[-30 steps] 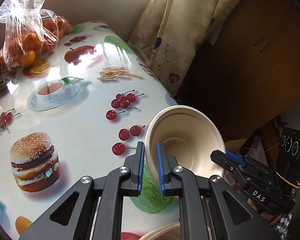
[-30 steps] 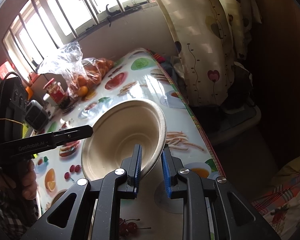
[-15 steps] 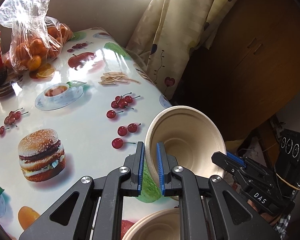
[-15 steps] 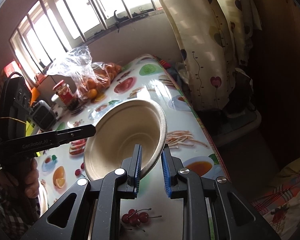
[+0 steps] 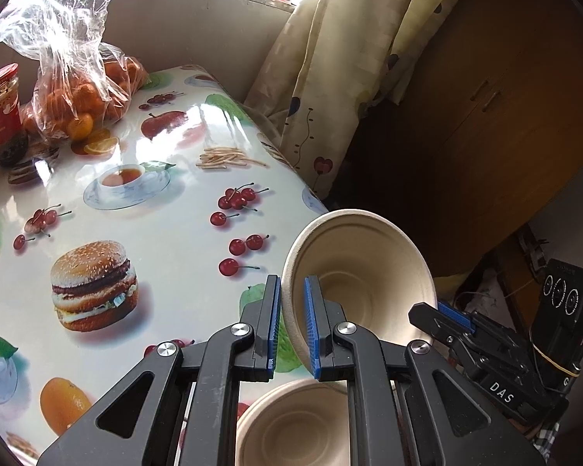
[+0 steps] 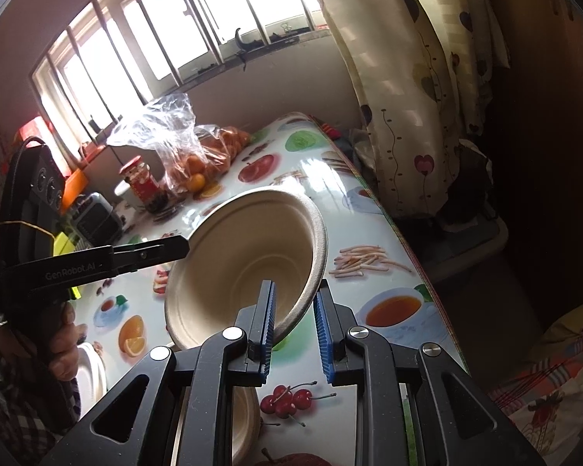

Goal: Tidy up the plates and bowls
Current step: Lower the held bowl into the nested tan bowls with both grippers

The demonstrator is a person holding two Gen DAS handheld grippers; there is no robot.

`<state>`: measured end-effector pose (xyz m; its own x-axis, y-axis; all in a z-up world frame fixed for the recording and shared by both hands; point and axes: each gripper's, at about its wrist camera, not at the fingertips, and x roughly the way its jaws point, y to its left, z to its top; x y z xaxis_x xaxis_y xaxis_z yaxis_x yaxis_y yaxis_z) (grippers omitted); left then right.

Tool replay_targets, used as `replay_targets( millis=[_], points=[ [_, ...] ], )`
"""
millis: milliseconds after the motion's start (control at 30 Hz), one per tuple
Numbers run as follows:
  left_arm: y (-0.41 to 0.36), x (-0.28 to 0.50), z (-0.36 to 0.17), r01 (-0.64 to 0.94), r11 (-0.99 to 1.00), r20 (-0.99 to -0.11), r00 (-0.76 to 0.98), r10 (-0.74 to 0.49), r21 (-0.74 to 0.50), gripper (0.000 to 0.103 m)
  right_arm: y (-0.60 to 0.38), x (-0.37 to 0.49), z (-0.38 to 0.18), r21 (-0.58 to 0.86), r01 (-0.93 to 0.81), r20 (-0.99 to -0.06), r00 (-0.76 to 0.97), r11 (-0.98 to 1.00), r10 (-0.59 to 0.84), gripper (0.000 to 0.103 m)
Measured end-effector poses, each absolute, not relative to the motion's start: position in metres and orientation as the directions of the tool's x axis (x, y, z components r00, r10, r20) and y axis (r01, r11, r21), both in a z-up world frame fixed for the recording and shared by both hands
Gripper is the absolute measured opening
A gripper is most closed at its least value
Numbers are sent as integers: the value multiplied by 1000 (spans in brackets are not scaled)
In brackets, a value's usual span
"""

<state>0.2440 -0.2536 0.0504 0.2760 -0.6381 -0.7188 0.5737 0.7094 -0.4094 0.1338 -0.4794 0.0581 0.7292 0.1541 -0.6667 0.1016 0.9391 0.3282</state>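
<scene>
Bowl (image 5: 365,275): I judge it light, thin pulp, crushable; rim is my hold.
Left gripper (image 5: 291,326): pinching near-left rim.
Right gripper (image 6: 294,322): pinching opposite rim.

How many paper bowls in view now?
2. The held bowl has its rim clamped on opposite sides by the left gripper and right gripper; the second bowl sits on the table beneath. A partly hidden white dish may be a third.
</scene>
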Motion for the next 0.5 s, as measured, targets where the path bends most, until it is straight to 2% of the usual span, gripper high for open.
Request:
replay_targets(
  millis=[500],
  points=[
    [-238, 226, 59, 580, 700, -701, 285, -654, -417, 13, -469, 116, 64, 332, 90, -654, 739, 939, 161, 20]
  ],
)
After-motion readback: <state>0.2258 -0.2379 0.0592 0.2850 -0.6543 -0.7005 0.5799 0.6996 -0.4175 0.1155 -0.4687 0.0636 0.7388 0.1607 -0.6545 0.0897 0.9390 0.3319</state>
